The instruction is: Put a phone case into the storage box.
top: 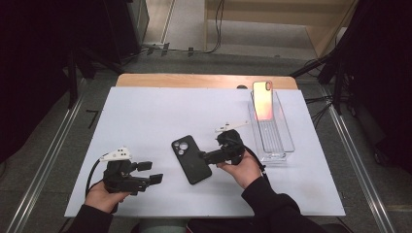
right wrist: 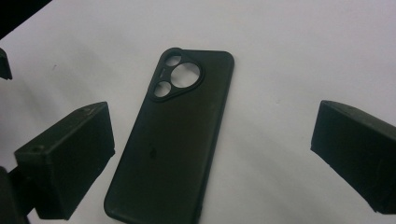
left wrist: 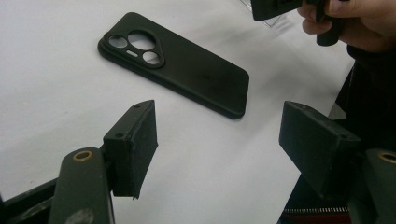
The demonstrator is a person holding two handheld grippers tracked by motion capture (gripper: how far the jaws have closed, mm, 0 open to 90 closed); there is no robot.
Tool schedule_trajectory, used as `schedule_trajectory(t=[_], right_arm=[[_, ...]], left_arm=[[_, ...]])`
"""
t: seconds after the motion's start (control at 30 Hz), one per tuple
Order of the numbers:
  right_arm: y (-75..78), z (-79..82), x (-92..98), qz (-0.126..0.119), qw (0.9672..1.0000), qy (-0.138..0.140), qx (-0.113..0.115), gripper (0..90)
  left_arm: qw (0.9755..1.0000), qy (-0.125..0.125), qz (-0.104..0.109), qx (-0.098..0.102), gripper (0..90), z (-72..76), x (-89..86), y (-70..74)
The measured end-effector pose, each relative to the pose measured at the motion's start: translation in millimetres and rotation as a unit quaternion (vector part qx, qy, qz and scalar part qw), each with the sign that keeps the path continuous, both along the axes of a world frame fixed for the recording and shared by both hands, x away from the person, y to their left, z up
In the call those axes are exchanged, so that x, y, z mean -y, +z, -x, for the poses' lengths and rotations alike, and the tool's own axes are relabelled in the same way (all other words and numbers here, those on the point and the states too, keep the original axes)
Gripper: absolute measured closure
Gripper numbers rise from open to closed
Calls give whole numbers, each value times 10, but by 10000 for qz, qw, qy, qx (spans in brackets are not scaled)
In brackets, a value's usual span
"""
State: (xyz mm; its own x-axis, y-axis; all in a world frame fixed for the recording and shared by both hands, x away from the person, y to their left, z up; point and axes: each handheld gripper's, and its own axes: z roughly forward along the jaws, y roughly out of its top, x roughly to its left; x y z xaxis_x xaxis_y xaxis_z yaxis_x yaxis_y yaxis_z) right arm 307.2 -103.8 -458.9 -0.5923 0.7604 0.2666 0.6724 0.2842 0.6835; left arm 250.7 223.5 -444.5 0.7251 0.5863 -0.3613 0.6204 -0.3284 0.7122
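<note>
Phone case [right wrist: 173,140] between open right tool [right wrist: 210,154] jaws.

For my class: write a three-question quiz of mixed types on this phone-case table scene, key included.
1. True or false: the black phone case lies with its camera holes facing up.
2. Where does the orange phone stand? A) in the clear tray B) flat on the white mat C) between the jaws of the left gripper
3. Fill in: the right gripper has its jaws ____ beside the case.

Key: 1 true; 2 A; 3 open.
</note>
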Motion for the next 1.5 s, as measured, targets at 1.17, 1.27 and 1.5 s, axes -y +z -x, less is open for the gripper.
schedule_trajectory(t=[1.17,1.27,1.5], right_arm=[[-200,-229,-614,398,9989,24,-257,52],[-214,-230,-631,434,9987,-13,-269,52],[-245,-191,-645,547,9980,-34,-311,52]], left_arm=[[10000,61,19,-2,283,-8,-33,-5],[10000,67,26,-5,283,-7,-35,-5],[10000,85,42,-11,283,-5,-39,-3]])
